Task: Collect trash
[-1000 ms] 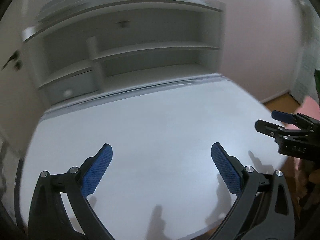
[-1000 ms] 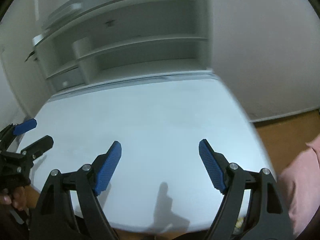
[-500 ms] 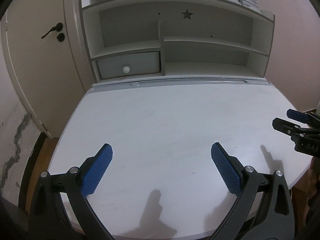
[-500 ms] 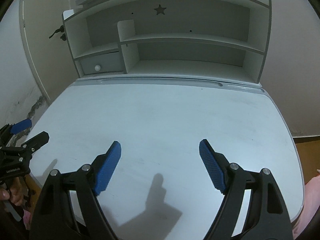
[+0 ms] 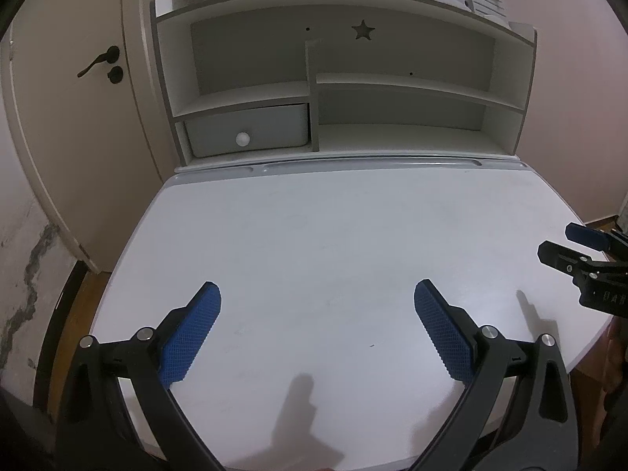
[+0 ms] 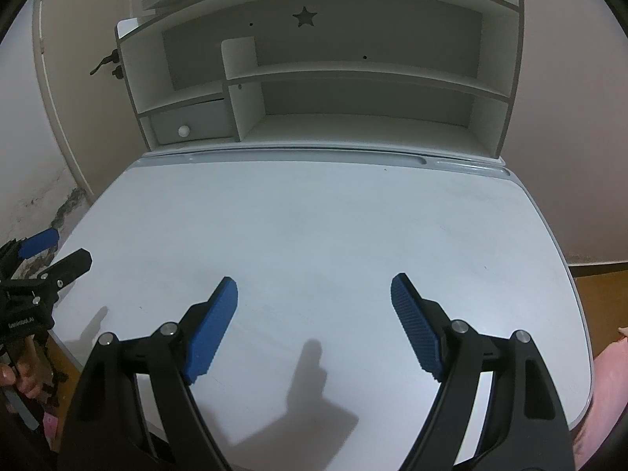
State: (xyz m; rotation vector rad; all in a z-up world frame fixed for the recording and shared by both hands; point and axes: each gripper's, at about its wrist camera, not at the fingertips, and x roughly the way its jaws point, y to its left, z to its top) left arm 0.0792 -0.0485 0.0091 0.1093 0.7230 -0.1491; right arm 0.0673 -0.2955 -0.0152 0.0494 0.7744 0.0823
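Observation:
No trash shows in either view. My left gripper (image 5: 316,298) is open and empty over the near part of the white desk top (image 5: 337,235). My right gripper (image 6: 314,294) is open and empty over the same desk top (image 6: 314,219). The right gripper also shows at the right edge of the left wrist view (image 5: 565,243), jaws apart. The left gripper shows at the left edge of the right wrist view (image 6: 55,249), jaws apart.
A white hutch with shelves (image 5: 400,86) stands at the back of the desk, with a small drawer (image 5: 247,133) at its lower left. A door with a dark handle (image 5: 98,62) is to the left. Wooden floor (image 6: 600,286) lies right of the desk.
Both views have swung from a blurred, tilted look to a steady, level look at the desk and hutch. Both grippers stay open and empty.

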